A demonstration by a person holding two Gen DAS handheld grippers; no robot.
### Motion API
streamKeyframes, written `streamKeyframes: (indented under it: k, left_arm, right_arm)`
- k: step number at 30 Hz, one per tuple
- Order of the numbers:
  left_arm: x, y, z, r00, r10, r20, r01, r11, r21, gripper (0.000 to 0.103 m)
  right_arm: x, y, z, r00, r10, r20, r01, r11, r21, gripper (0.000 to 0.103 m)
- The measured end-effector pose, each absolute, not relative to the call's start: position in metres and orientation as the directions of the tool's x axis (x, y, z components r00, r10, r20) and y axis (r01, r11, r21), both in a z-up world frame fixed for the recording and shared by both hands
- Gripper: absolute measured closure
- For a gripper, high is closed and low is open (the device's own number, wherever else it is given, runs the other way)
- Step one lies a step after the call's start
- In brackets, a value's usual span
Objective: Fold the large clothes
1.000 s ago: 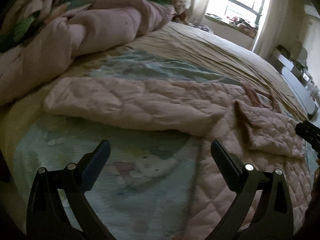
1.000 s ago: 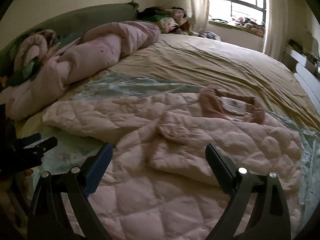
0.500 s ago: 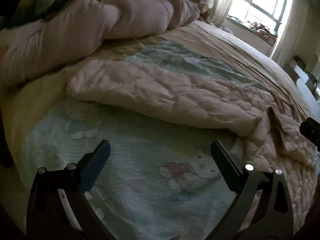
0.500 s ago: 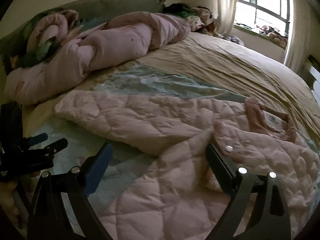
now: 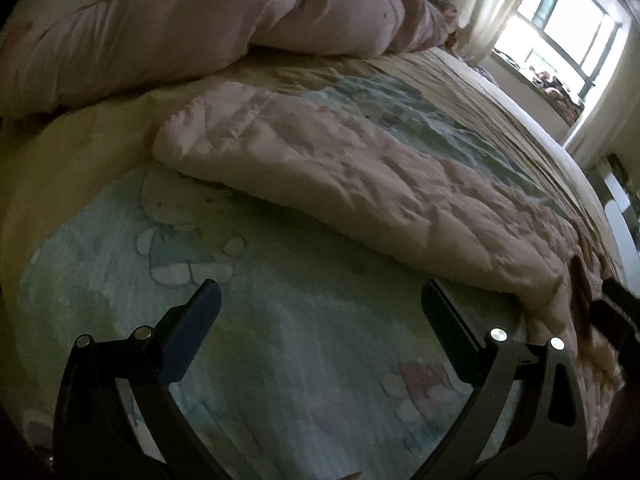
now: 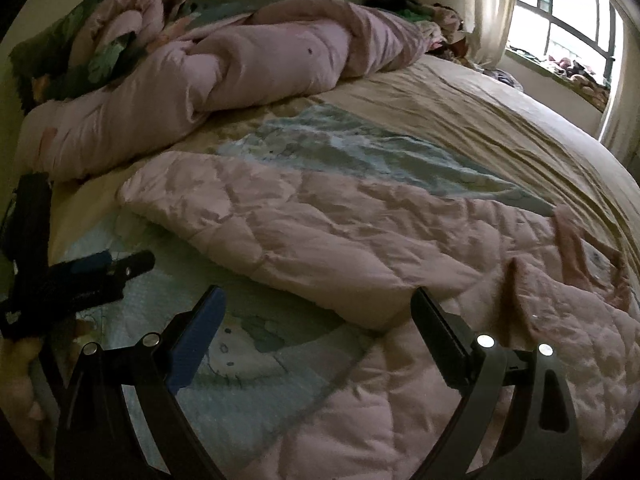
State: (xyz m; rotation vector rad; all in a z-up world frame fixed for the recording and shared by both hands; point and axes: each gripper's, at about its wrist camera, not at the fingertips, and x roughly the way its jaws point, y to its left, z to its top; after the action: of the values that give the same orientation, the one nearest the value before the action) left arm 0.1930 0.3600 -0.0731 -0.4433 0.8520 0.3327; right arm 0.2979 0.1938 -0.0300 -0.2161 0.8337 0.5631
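Note:
A pale pink quilted jacket [image 6: 328, 240] lies spread on the bed, one long sleeve [image 5: 320, 176] stretched out to the left with its cuff end toward the rolled duvet. Its collar [image 6: 576, 248] with a white label sits at the right. My left gripper [image 5: 320, 300] hovers open over the bare blue cartoon sheet, just short of the sleeve's near edge. My right gripper [image 6: 316, 304] is open too, low over the spot where the sleeve meets the jacket body. The left gripper [image 6: 92, 276] also shows at the left of the right wrist view.
A rolled pink duvet [image 6: 224, 76] and a green floral blanket [image 6: 80, 56] lie along the headboard side. Tan bedding [image 6: 460, 120] covers the far half of the bed. A window [image 6: 576, 20] with curtains stands at the back right.
Both grippers have swung left and dropped closer to the bed. The left one now faces the sleeve's end near the duvet. The jacket lies as before.

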Motion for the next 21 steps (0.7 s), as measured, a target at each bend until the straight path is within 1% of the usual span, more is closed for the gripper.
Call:
streamKeyframes:
  k: [5,11,17,18,19,20,21]
  left_arm:
    - [0.208,0.383,-0.082,0.623,0.083,-0.778,-0.484,0.822,-0.300,0.009]
    - [0.226,0.417,-0.094,0.646,0.050,-0.761,-0.533,0.744,-0.403,0.009]
    - [0.241,0.447,-0.098,0.656,0.072,-0.751,-0.582,0.683,-0.442,0.010]
    - [0.243,0.451,-0.097,0.667,0.075,-0.741,-0.580,0.676,-0.454,0.011]
    - [0.244,0.454,-0.095,0.678,0.092,-0.729,-0.581,0.674,-0.456,0.026]
    - [0.246,0.456,-0.094,0.673,0.108,-0.732,-0.591,0.673,-0.444,0.048]
    - [0.247,0.458,-0.094,0.672,0.116,-0.732,-0.594,0.675,-0.438,0.058]
  right_arm:
    - [0.305,0.202,-0.041,0.518,0.390,-0.761,-0.560,0.828,0.042,0.010]
    - [0.315,0.198,-0.045,0.519,0.380,-0.766,-0.547,0.836,0.043,0.010]
    - [0.319,0.185,-0.041,0.538,0.369,-0.758,-0.529,0.848,0.037,0.010]
    - [0.320,0.181,-0.040,0.543,0.366,-0.756,-0.524,0.851,0.036,0.010]
    - [0.320,0.176,-0.039,0.548,0.360,-0.755,-0.516,0.856,0.034,0.010]
    - [0.320,0.172,-0.037,0.555,0.355,-0.753,-0.507,0.861,0.033,0.010]
    - [0.320,0.168,-0.036,0.561,0.351,-0.750,-0.498,0.867,0.034,0.010]
